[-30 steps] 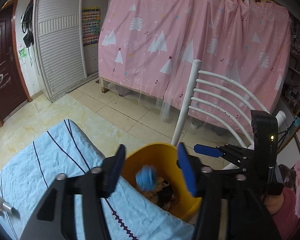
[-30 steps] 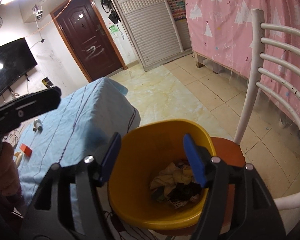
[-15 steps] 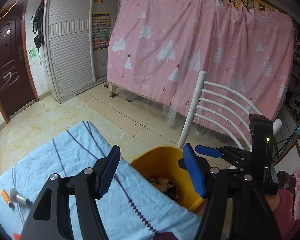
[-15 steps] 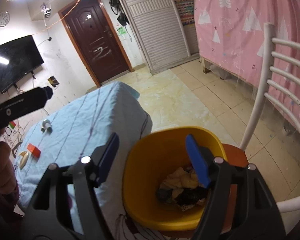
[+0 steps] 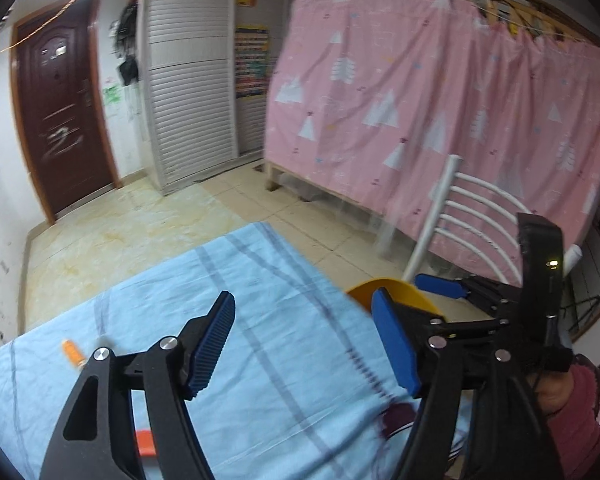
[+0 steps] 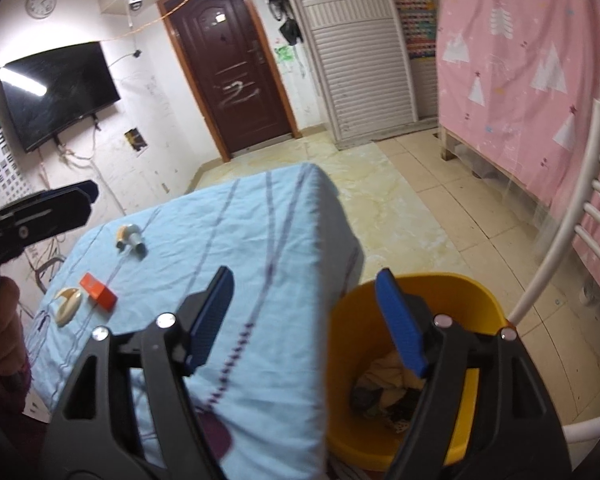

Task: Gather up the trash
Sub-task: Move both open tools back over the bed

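My left gripper (image 5: 303,296) hovers over the light blue tablecloth (image 5: 260,280), its jaws opening with nothing between them. My right gripper (image 6: 305,274) hangs over the table's near corner beside the yellow bin (image 6: 352,332), jaws also opening and empty. Crumpled trash (image 6: 380,376) lies in the bin's bottom. On the cloth lie an orange box (image 6: 98,296), a cream curved piece (image 6: 68,304) and a small capped tube (image 6: 130,236). In the left wrist view an orange marker (image 5: 70,350) and the bin's rim (image 5: 396,286) show.
The bin stands on a white chair (image 6: 556,260) with an orange seat, right of the table. A pink curtain (image 5: 440,100) hangs behind the chair. Tiled floor (image 6: 400,200), a dark door (image 6: 236,68) and a wall television (image 6: 56,92) lie beyond.
A blue lump between the left jaws over the bin a second ago is gone from view. Both grippers have swung left and up, off the bin towards the table, and their jaws stand wider.
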